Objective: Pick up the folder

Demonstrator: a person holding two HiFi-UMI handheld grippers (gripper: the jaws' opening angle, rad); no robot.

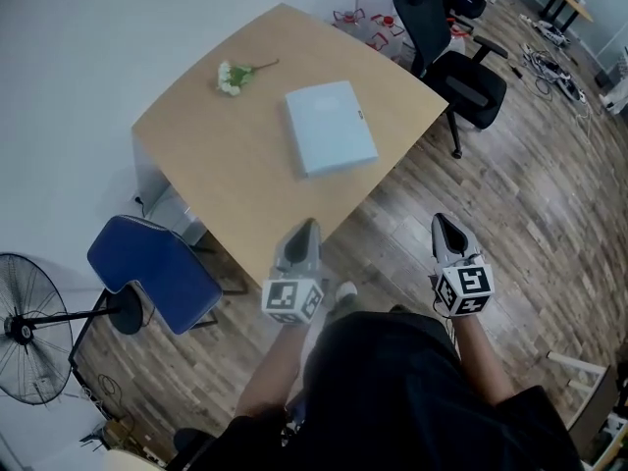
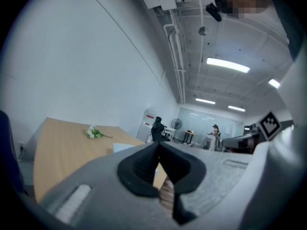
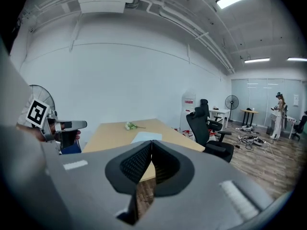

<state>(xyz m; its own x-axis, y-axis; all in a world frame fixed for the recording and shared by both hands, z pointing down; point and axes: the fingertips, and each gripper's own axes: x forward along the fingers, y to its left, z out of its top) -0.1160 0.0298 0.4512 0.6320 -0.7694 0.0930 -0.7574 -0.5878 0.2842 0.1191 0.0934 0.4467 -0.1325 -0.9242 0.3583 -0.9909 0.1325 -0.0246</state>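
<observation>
Two hand-held grippers sit nearest me, at the lower middle of the head view: the left hand-held gripper (image 1: 307,229) and the right hand-held gripper (image 1: 446,226). Both are clenched tight with nothing between the jaws, as each gripper view confirms. The left one's tips show against the near edge of the worktop (image 1: 196,155). The right one hangs over the wooden floor (image 1: 510,194), to the right of that edge.

Beyond them, just above centre frame, the folder (image 1: 331,128) lies flat and closed on the worktop, pale blue, well apart from both grippers. Farther up and to the left rests a small bunch of flowers (image 1: 232,77), apart from the folder.

I judge this to be the approach: nothing is grasped yet. Next I would need to carry a gripper in over the worktop, spread its jaws and come in low at an edge of the folder. A thing lying flat gives the pads little to bite unless one jaw slips beneath.
</observation>
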